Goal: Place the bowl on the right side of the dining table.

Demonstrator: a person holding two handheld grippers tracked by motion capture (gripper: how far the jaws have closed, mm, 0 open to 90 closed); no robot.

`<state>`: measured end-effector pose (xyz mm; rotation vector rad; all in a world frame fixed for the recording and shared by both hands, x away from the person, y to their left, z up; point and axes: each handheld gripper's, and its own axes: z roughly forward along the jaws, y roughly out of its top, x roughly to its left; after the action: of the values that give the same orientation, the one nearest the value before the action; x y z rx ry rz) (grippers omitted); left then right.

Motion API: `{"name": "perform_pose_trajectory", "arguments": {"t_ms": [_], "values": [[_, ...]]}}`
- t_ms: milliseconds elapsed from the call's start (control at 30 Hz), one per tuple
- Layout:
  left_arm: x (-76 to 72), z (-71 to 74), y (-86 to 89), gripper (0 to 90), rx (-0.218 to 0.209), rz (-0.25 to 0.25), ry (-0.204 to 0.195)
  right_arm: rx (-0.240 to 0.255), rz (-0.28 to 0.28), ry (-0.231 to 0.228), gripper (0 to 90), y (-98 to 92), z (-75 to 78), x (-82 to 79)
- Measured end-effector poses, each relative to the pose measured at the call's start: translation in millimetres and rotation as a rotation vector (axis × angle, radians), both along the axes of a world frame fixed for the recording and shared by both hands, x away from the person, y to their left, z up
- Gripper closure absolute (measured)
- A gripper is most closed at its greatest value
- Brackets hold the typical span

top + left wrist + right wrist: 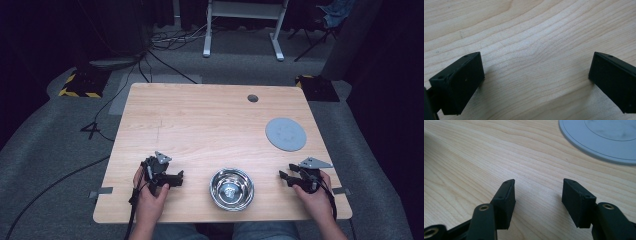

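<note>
A shiny steel bowl (231,188) sits near the table's front edge, between my two hands. A flat grey disc (285,134) lies on the right side of the table; its near rim (599,142) curves across the top of the right gripper view. My left gripper (176,178) rests low on the wood left of the bowl, pointing right, its jaws wide apart with bare wood between them (536,75). My right gripper (285,176) sits right of the bowl, pointing left and away, open (537,192) with nothing held.
The light wooden table (200,125) has a small round cable hole (253,98) at the back right. Grey carpet, cables and a white desk frame (242,25) lie beyond the far edge. Tape tabs mark the table's front corners.
</note>
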<state>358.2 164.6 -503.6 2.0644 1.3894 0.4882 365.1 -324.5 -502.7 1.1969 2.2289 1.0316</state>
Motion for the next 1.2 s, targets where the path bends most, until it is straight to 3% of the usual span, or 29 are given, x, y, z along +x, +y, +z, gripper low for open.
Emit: {"name": "perform_pose_trajectory", "arguments": {"t_ms": [267,467,533,600,833,933,967,1200], "values": [[0.0,0.0,-0.1,0.3,0.0,0.001,0.0,-0.005,0.004,0.001,44.5,-0.1,0.3,-0.1],[0.0,0.0,-0.1,0.3,-0.002,0.002,0.0,-0.009,-0.011,0.016,52.7,0.2,2.7,0.1],[0.0,0.0,-0.2,0.3,-0.002,0.002,0.0,-0.027,-0.005,0.051,52.6,-0.6,7.2,0.8],[0.0,0.0,-0.2,0.3,-0.002,0.003,0.0,-0.03,0.003,0.037,51.9,-1.2,16.6,0.2],[0.0,-0.1,-0.2,0.3,-0.002,0.003,0.0,-0.035,0.001,0.051,50.5,3.1,39.9,-2.8],[0.0,-0.1,-0.2,0.3,-0.002,0.003,0.0,-0.022,-0.002,0.048,50.9,3.2,47.4,-4.0],[0.0,-0.1,-0.2,0.3,-0.002,0.003,0.0,-0.003,-0.015,0.044,51.3,1.1,56.6,-4.7],[0.0,0.0,-0.1,0.3,-0.002,0.002,0.0,0.006,-0.017,0.039,52.1,-0.1,72.9,-3.2]]}}
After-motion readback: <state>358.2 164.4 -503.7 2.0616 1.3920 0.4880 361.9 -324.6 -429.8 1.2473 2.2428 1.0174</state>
